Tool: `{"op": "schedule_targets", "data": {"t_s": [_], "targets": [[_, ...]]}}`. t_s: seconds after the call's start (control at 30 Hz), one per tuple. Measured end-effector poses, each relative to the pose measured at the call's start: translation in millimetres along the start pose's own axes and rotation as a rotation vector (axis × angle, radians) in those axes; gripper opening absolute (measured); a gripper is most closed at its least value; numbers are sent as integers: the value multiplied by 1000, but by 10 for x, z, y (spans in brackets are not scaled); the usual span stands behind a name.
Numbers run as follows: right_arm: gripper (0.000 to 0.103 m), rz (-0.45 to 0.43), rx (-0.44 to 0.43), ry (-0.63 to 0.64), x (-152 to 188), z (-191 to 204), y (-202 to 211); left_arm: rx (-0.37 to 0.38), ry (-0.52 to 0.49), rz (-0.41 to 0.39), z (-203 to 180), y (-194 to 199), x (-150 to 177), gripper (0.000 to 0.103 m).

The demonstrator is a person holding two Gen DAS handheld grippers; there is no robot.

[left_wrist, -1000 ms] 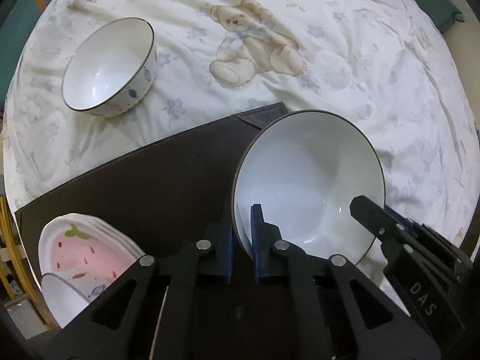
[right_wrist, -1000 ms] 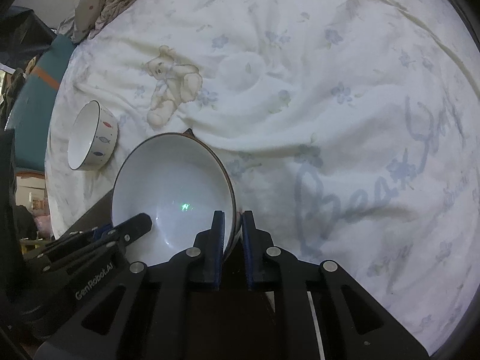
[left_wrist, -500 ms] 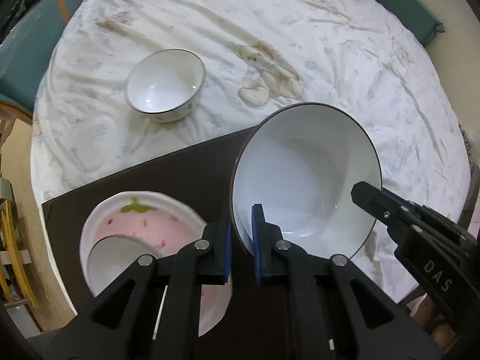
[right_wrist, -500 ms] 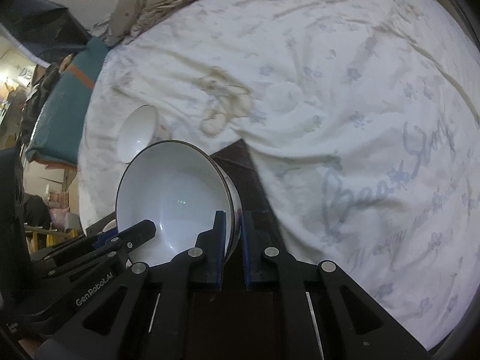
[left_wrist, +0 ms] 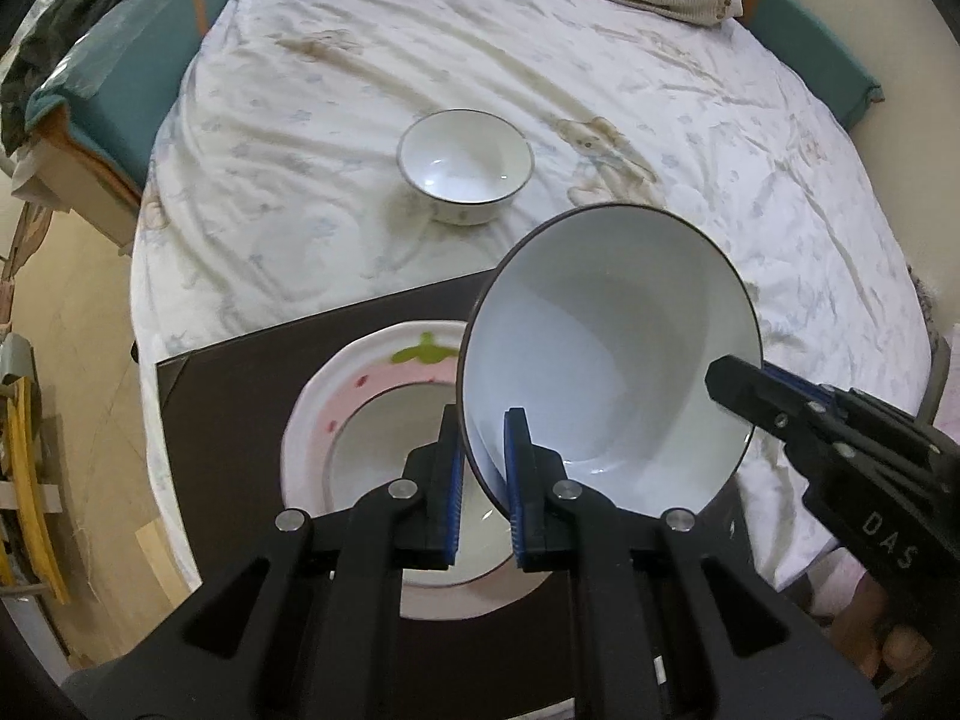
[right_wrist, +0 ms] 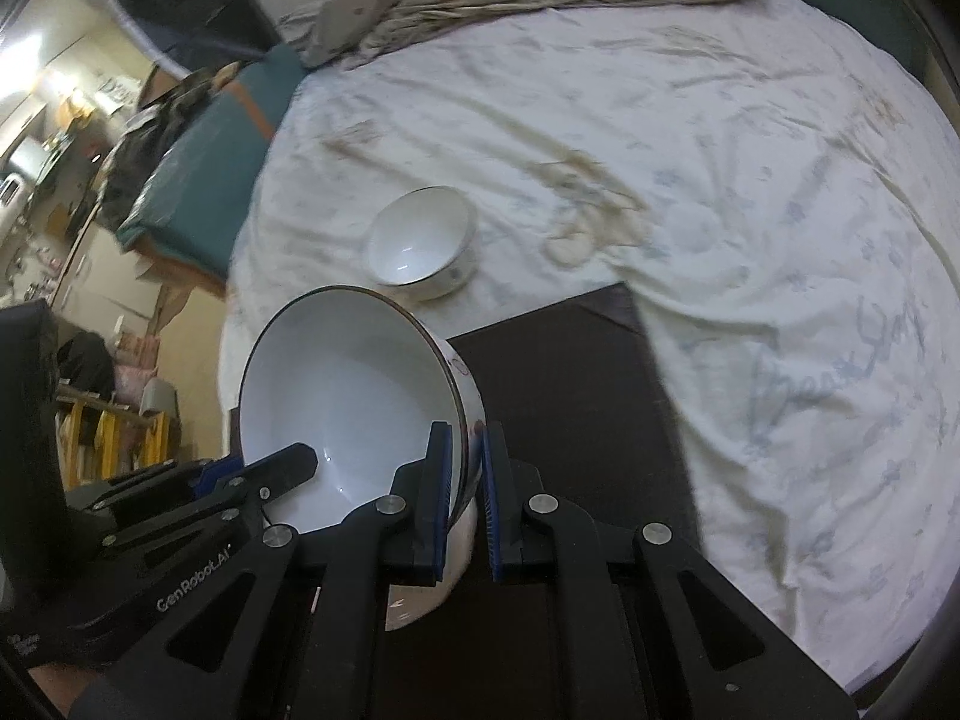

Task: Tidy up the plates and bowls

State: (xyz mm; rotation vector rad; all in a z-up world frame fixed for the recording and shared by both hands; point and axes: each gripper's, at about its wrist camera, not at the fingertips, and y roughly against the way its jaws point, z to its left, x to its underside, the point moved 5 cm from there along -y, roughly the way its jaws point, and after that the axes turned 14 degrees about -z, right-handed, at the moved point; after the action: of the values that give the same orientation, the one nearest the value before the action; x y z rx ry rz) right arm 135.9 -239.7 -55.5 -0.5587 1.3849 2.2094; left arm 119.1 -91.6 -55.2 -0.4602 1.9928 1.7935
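Jaws of both the left gripper [left_wrist: 483,474] and right gripper [right_wrist: 463,492] pinch opposite rims of the tilted large bowl [left_wrist: 606,372].

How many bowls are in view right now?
3: the large bowl gripped at its rim by both grippers, a small bowl on the bedsheet, and a bowl nested in the strawberry plate.
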Motion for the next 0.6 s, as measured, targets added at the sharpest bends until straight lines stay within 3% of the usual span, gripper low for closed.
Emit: {"op": "schedule_targets", "data": {"t_s": [0.23,0.6], "targets": [[11,22,-16,78,231,391,-7,16,0,-11,279,127,168,10],[11,29,-23,114,456,696,112,82,-23,-14,501,182,294,10]]}}
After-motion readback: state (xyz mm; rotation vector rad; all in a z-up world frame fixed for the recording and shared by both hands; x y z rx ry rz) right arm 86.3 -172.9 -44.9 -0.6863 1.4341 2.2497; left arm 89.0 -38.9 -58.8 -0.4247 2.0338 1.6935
